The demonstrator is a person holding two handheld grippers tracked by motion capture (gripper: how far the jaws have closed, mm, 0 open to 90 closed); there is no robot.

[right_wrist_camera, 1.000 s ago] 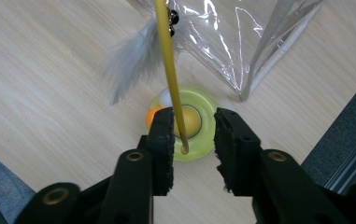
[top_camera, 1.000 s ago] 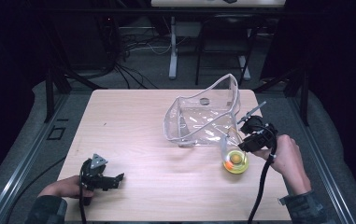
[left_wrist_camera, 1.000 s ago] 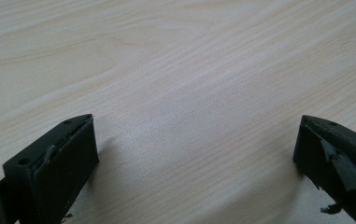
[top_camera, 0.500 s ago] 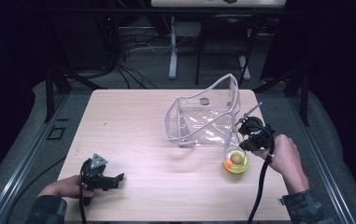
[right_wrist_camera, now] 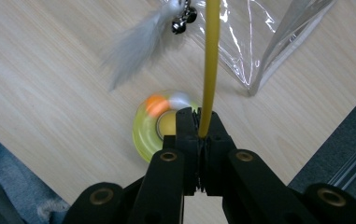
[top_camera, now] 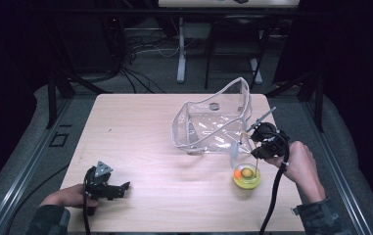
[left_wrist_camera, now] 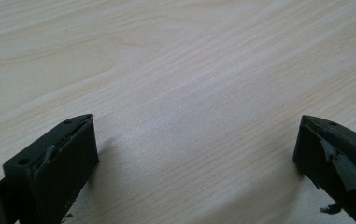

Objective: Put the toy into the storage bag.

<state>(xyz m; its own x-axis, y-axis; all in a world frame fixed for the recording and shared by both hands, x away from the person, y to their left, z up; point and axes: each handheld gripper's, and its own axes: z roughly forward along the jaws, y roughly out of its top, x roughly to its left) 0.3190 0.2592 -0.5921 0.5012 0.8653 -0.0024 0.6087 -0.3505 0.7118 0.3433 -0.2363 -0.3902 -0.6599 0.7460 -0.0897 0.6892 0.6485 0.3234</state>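
Right gripper view: my right gripper (right_wrist_camera: pixel 198 122) pinches the yellow stick (right_wrist_camera: pixel 210 65) tight near the table's (top_camera: pixel 140 127) right edge. My left gripper (left_wrist_camera: pixel 194 154) sits open. Next, I think I lift the stick.

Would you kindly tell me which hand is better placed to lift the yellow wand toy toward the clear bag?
The right: its claw is shut on the yellow wand beside the clear bag. The left claw sits open, far across the table.

Yellow wand (right_wrist_camera: pixel 209 65) showing a white feather (right_wrist_camera: pixel 136 39) and dark bells (right_wrist_camera: pixel 183 21); round yellow base (right_wrist_camera: pixel 144 133) carrying orange and white balls; clear plastic bag (top_camera: pixel 213 122); light wood-grain table (top_camera: pixel 140 132); black grippers.
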